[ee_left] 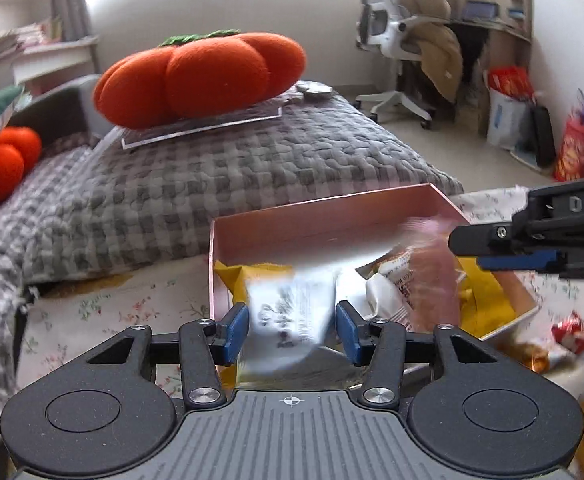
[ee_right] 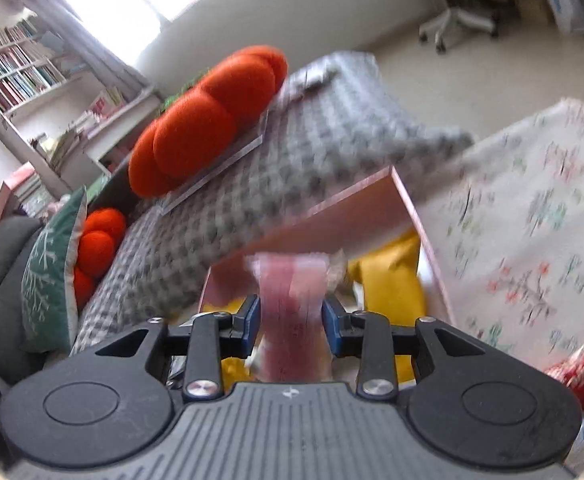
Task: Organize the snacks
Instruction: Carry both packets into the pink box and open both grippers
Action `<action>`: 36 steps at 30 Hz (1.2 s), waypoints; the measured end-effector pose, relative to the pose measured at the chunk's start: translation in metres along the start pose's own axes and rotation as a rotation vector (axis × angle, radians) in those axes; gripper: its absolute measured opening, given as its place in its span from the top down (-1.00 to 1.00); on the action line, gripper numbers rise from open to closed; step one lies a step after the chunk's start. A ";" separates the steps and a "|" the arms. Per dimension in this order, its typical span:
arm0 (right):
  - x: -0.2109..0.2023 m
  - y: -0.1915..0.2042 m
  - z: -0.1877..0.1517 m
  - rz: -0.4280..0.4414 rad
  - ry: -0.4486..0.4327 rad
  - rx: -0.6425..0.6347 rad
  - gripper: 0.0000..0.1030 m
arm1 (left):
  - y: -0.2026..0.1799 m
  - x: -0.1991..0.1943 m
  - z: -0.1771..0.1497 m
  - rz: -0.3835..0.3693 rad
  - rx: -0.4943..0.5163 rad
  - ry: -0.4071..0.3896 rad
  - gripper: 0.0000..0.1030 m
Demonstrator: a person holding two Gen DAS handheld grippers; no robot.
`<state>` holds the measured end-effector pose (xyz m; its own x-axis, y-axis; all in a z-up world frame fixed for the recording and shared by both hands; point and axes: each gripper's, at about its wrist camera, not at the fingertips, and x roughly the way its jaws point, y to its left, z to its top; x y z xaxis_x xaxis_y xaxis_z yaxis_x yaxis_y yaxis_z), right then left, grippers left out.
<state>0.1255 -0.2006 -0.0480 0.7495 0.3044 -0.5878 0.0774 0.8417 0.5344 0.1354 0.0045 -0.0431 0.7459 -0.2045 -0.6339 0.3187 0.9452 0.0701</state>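
two grippers were at work over one pink box (ee_left: 324, 216) that sat on the floral sheet (ee_left: 104, 312) of the bed. the left gripper (ee_left: 292, 330) had its blue pads closed against the sides of one white packet (ee_left: 288, 320), blurred, with dark print on it, held just at the box's near edge. the right gripper (ee_right: 291, 322) was clamped on one pink packet (ee_right: 292, 312), also blurred, which hung in front of the box opening; from the left camera that same gripper reached in from the right side above the box.

inside the box i could count two yellow packets (ee_left: 480, 288), one at the left end and one at the right, plus one white-and-brown wrapper (ee_left: 392, 280) between them. beyond that the contents were too smeared to number.

outside the box, one red wrapper (ee_left: 574, 332) lay on the sheet to its right, near an orange-toned one that was too blurred to make out.

behind the box lay one grey checked quilt (ee_left: 220, 176). on it rested one big orange pumpkin cushion (ee_left: 200, 76), and a second, smaller orange cushion (ee_left: 4, 160) sat off to the left. one white office chair (ee_left: 392, 36) stood at the back of the room.
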 end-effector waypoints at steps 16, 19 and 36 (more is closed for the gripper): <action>-0.016 0.009 0.003 0.001 0.031 -0.022 0.53 | 0.015 -0.010 -0.003 -0.072 -0.158 0.062 0.18; -0.011 0.013 0.001 0.041 0.047 -0.037 0.61 | 0.018 -0.001 -0.007 -0.082 -0.209 0.092 0.36; -0.005 0.000 0.001 -0.039 0.071 0.009 0.53 | 0.048 -0.008 -0.005 -0.167 -0.436 0.026 0.39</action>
<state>0.1224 -0.2029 -0.0441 0.6976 0.3025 -0.6495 0.1119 0.8494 0.5158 0.1418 0.0530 -0.0391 0.6884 -0.3620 -0.6285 0.1534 0.9196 -0.3616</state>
